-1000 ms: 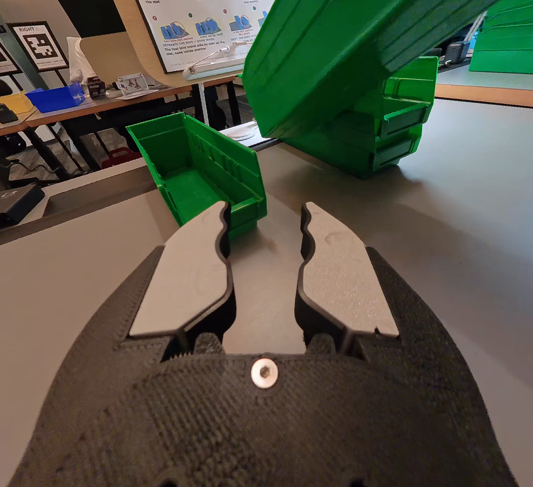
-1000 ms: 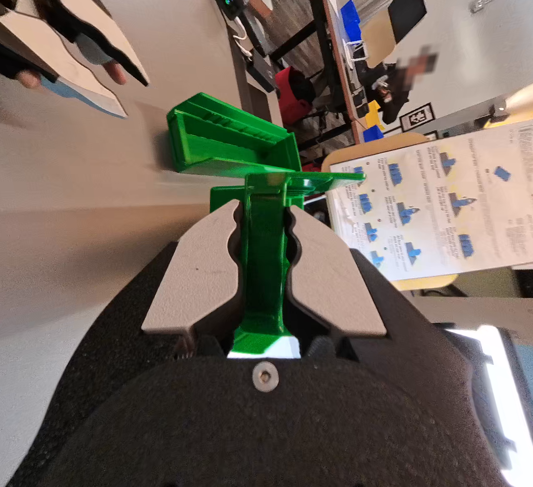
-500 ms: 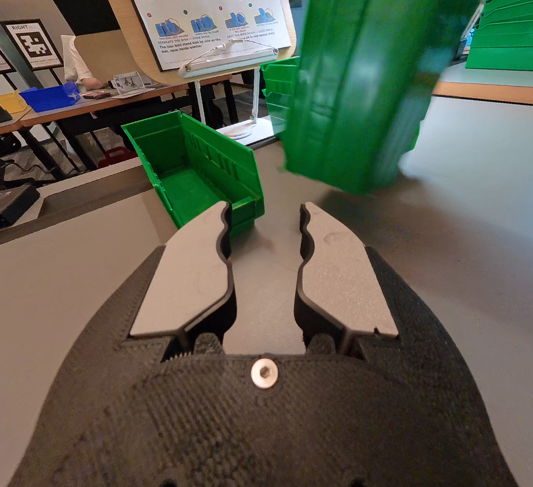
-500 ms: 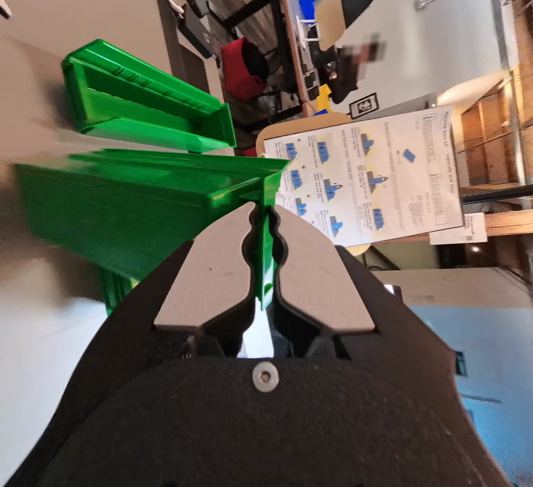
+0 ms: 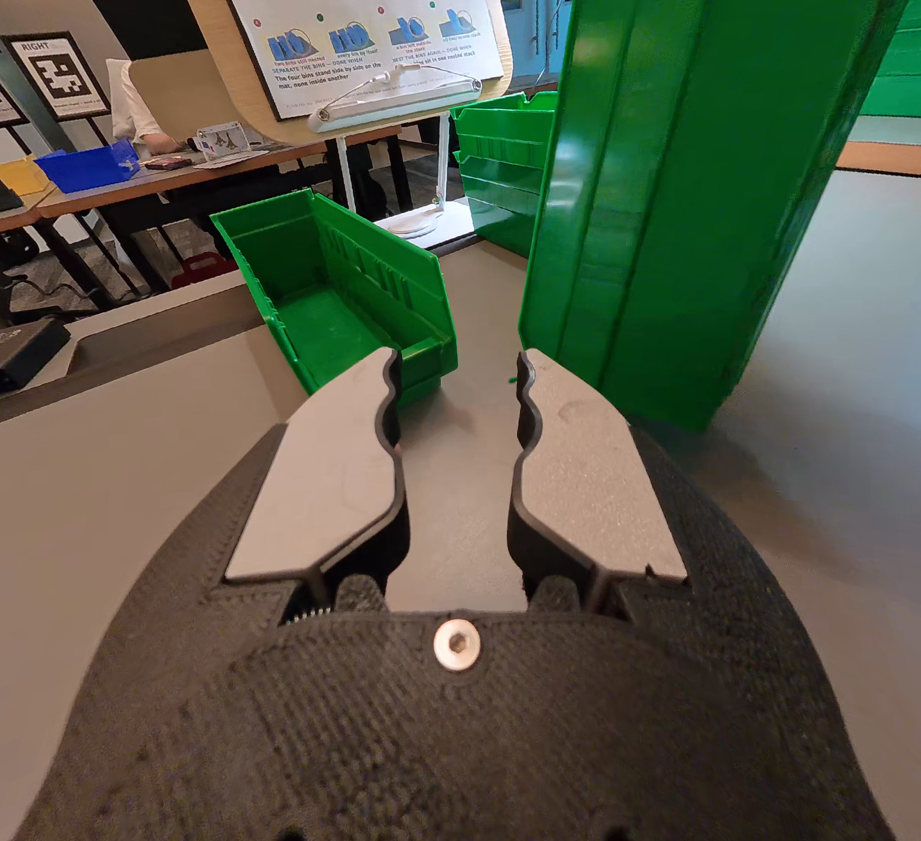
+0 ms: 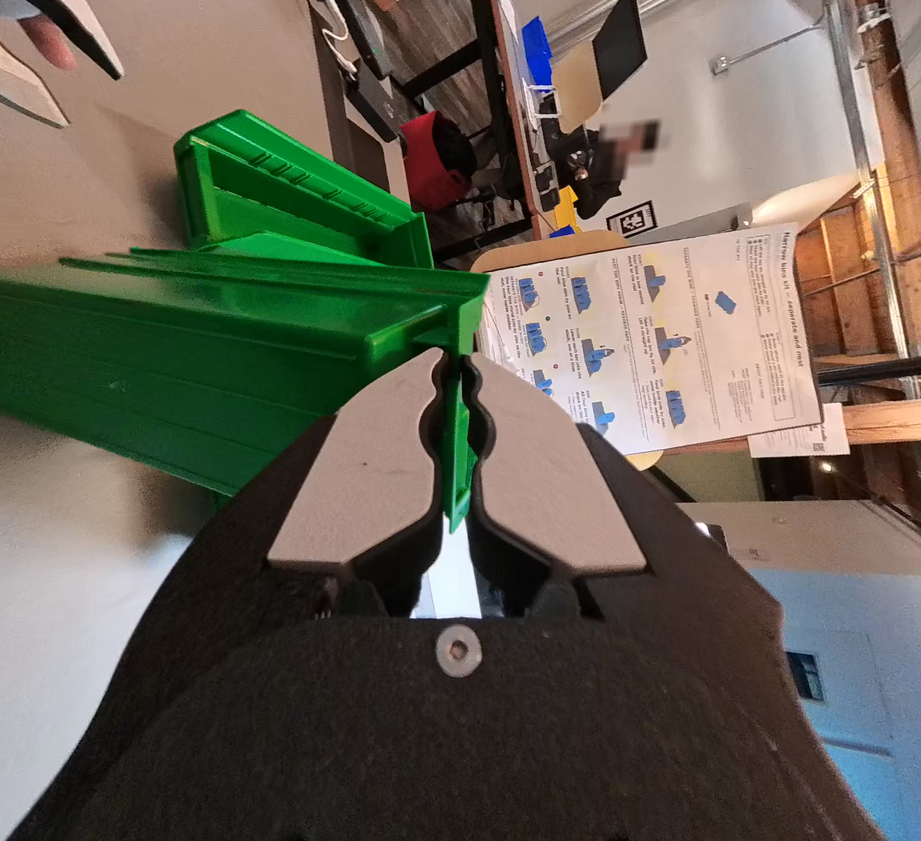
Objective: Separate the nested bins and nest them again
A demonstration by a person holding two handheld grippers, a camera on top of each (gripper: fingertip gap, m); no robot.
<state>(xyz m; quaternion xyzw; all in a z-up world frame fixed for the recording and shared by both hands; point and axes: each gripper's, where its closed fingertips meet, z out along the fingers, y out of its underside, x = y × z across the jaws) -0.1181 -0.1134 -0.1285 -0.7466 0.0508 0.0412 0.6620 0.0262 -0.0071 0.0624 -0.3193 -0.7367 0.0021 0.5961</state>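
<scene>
My right gripper (image 6: 456, 371) is shut on the rim of a green bin (image 6: 189, 358) and holds it on end. In the left wrist view this bin (image 5: 688, 179) stands nearly upright, underside toward me, its low end at the grey mat. A separated green bin (image 5: 339, 308) lies open on the mat just ahead of my left gripper (image 5: 456, 373), which is open and empty. It also shows in the right wrist view (image 6: 299, 199) beside the held bin. The remaining nested green bins (image 5: 503, 169) sit behind the held bin, partly hidden.
An instruction board (image 5: 359, 9) on a white stand rises at the mat's far edge. Beyond it are desks with a blue bin (image 5: 89, 166) and a seated person (image 5: 134, 114). My left gripper (image 6: 45, 49) shows at the right wrist view's top left. Grey mat (image 5: 124, 458) lies at my left. One gripper's finger ends stand about 25 centimetres off the other's.
The held bin has swung from slanting overhead to nearly upright and come down to the mat, right of the separated bin. My left gripper stayed open and almost still.
</scene>
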